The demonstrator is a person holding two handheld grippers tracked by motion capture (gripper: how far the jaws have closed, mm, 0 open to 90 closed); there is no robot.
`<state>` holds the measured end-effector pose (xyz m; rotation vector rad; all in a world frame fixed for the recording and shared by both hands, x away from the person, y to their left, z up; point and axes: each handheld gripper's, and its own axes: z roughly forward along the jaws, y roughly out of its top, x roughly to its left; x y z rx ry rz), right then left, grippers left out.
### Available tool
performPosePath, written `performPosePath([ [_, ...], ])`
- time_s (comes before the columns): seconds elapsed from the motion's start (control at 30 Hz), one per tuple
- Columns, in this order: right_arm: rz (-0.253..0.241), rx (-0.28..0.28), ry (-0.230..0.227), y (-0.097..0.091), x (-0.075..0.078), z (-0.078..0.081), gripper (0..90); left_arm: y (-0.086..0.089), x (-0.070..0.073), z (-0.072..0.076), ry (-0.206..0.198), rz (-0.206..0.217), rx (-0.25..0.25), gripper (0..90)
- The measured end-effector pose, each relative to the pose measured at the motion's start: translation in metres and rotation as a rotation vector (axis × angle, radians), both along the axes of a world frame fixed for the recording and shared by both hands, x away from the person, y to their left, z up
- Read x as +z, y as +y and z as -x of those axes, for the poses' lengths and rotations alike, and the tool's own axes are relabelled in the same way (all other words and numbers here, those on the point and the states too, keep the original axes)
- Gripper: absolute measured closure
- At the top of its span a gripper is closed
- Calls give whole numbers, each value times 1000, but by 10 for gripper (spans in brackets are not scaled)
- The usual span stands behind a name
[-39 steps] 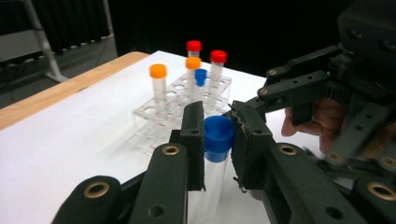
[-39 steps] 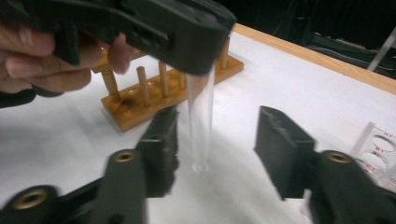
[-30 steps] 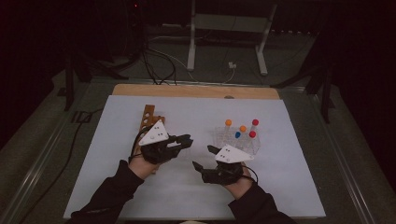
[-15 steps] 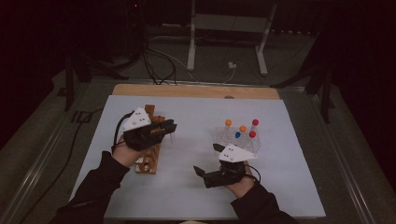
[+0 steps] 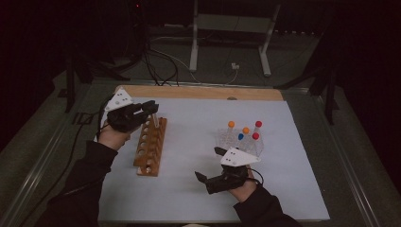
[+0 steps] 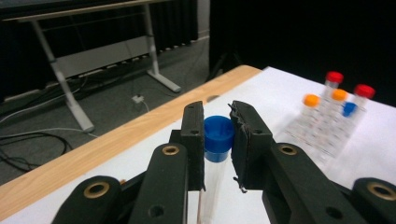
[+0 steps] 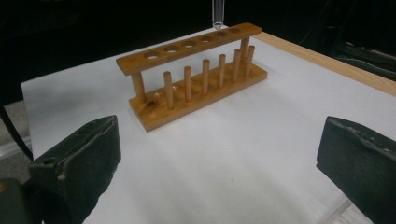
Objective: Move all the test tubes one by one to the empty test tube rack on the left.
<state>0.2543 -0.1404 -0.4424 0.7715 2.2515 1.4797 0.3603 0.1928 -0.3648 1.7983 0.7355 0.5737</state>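
My left gripper [image 5: 152, 108] is shut on a clear tube with a blue cap [image 6: 218, 133], pads pressing on the cap's sides. The tube [image 5: 154, 120] hangs upright over the far end of the wooden rack [image 5: 150, 146]. In the right gripper view its rounded tip [image 7: 217, 14] hovers just above a far hole of the rack [image 7: 196, 84]. My right gripper [image 5: 208, 163] rests low over the white mat at front centre. Its jaws have just been opening and stand wide in its own view [image 7: 219, 135], with nothing between them.
A clear rack [image 5: 241, 139] holding several tubes with red, orange and blue caps stands behind the right gripper, also seen in the left gripper view [image 6: 327, 126]. A wooden board edge [image 5: 198, 92] runs along the mat's far side. Cables and table legs lie beyond.
My left gripper has carried the tube from the mat's middle leftward and away, up over the rack's far end. The right gripper has stayed put and its jaws have spread wider.
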Motion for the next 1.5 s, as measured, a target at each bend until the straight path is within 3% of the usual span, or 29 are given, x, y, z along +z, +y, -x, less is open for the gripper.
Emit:
performPosePath([
  [0.37, -3, 6, -1, 0, -2, -1, 0, 16, 0, -34, 0, 22, 100, 772],
  [0.67, -5, 10, 3, -1, -2, -1, 0, 18, -17, -54, 33, 25, 147, 772],
  [0.93, -5, 8, 8, -2, -2, -2, 0, 23, -36, -61, 52, 22, 185, 772],
  [1.5, 0, 15, 7, -2, -3, -2, 0, 22, -80, -63, 115, 23, 192, 772],
])
